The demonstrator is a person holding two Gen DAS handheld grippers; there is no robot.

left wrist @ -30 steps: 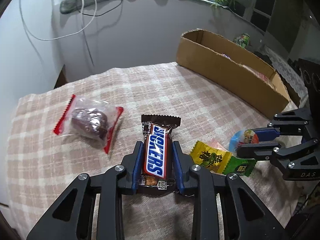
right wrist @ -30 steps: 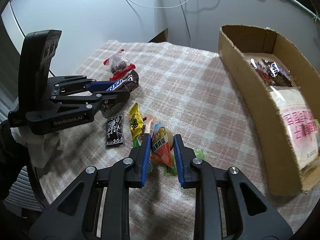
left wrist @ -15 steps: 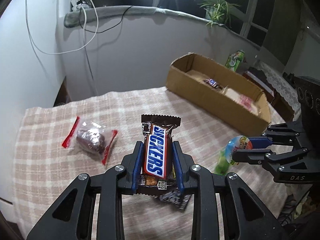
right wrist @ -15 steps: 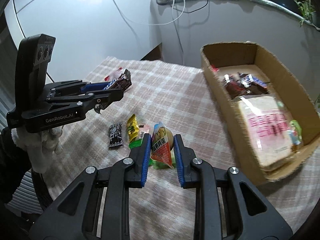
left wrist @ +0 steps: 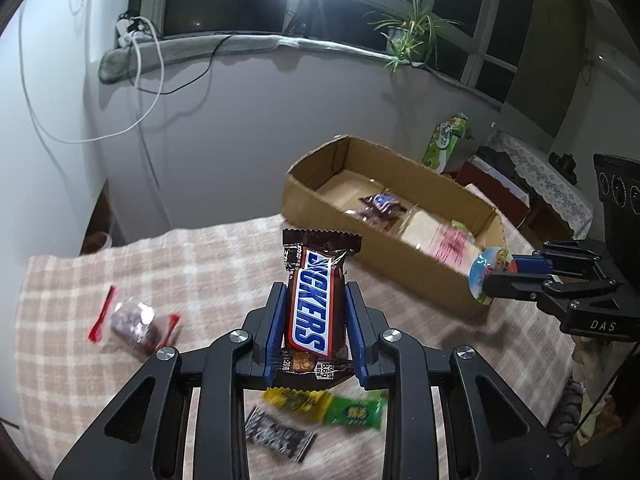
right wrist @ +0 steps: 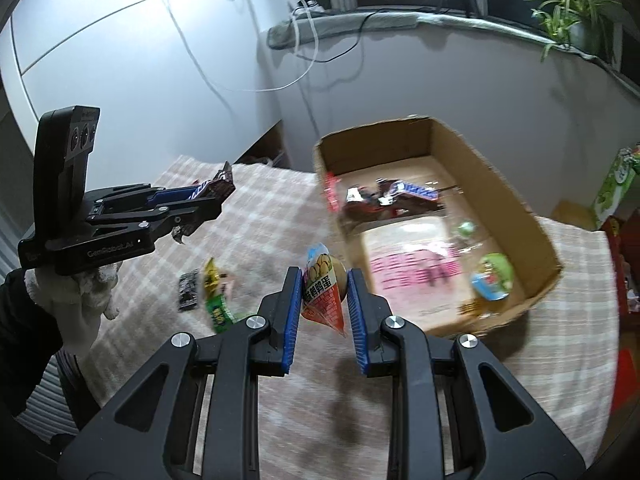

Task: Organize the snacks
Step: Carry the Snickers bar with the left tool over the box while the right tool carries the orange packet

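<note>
My left gripper (left wrist: 316,300) is shut on a Snickers bar (left wrist: 314,292), held upright above the checked tablecloth. The same gripper (right wrist: 212,204) shows at the left of the right wrist view with the bar (right wrist: 218,184) sticking out of its tip. My right gripper (right wrist: 324,280) is shut on a small egg snack packet (right wrist: 322,290), lifted just short of the cardboard box (right wrist: 532,220). In the left wrist view that gripper (left wrist: 496,276) and its packet (left wrist: 486,270) hang at the box's (left wrist: 304,196) near corner. Several snacks lie inside the box.
On the cloth lie a red-edged clear packet (left wrist: 134,322), a yellow packet (left wrist: 296,398), a green packet (left wrist: 354,412) and a black packet (left wrist: 278,438). A green carton (left wrist: 446,140) stands behind the box. A gloved hand (right wrist: 76,300) holds the left gripper. Walls and cables close the far side.
Both grippers have risen off the cloth with their snacks and moved toward the box, which now shows its inside. The loose packets have dropped lower in both views.
</note>
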